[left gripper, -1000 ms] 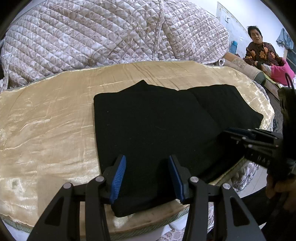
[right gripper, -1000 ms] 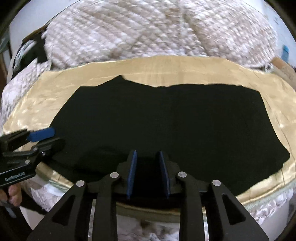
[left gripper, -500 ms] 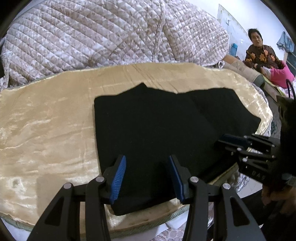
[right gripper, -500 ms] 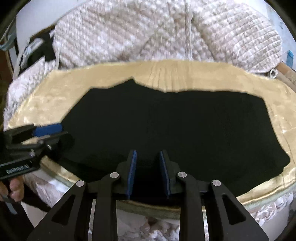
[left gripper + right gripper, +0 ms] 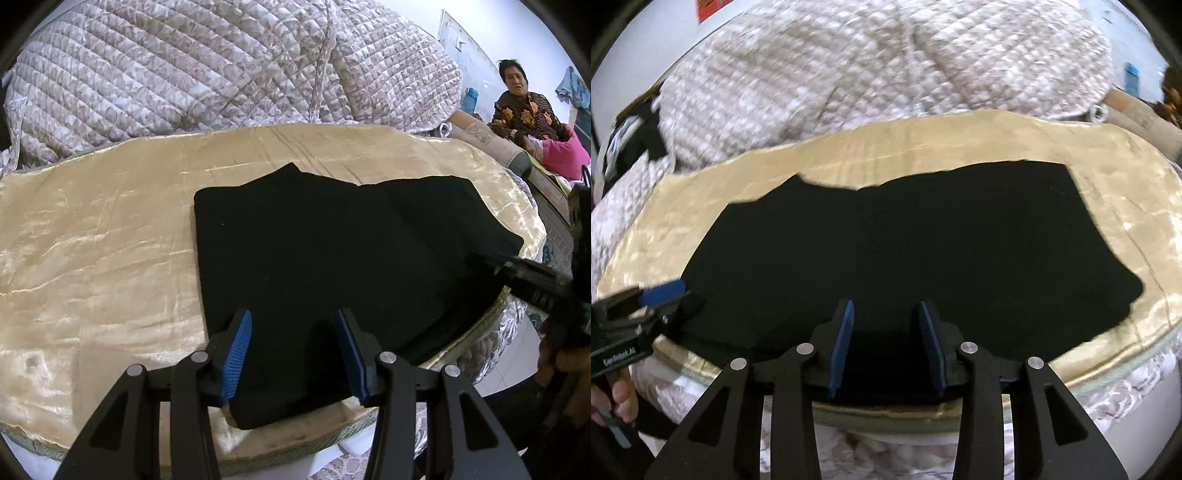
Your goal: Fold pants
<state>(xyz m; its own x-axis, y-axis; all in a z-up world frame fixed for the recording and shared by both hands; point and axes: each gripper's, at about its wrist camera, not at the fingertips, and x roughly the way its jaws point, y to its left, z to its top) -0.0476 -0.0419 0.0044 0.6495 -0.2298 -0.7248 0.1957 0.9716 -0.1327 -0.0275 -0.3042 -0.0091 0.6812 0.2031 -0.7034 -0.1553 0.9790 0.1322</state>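
The black pants (image 5: 332,258) lie flat, folded lengthwise, on a gold satin cloth (image 5: 103,251) over a bed. They fill the middle of the right wrist view (image 5: 905,251). My left gripper (image 5: 293,350) is open and empty over the pants' near left end. My right gripper (image 5: 884,347) is open and empty over the pants' near edge. The right gripper shows blurred at the right of the left wrist view (image 5: 524,273). The left gripper shows at the left of the right wrist view (image 5: 653,306).
A quilted pink-and-white blanket (image 5: 221,66) is heaped behind the gold cloth. A person in a patterned top (image 5: 524,107) sits at the far right beside a pink bundle (image 5: 561,151). The bed's near edge (image 5: 886,413) lies just below the grippers.
My right gripper's jaws have opened wider and let go of the pants' edge. It has moved right along the pants. The left gripper stays open and has hardly moved.
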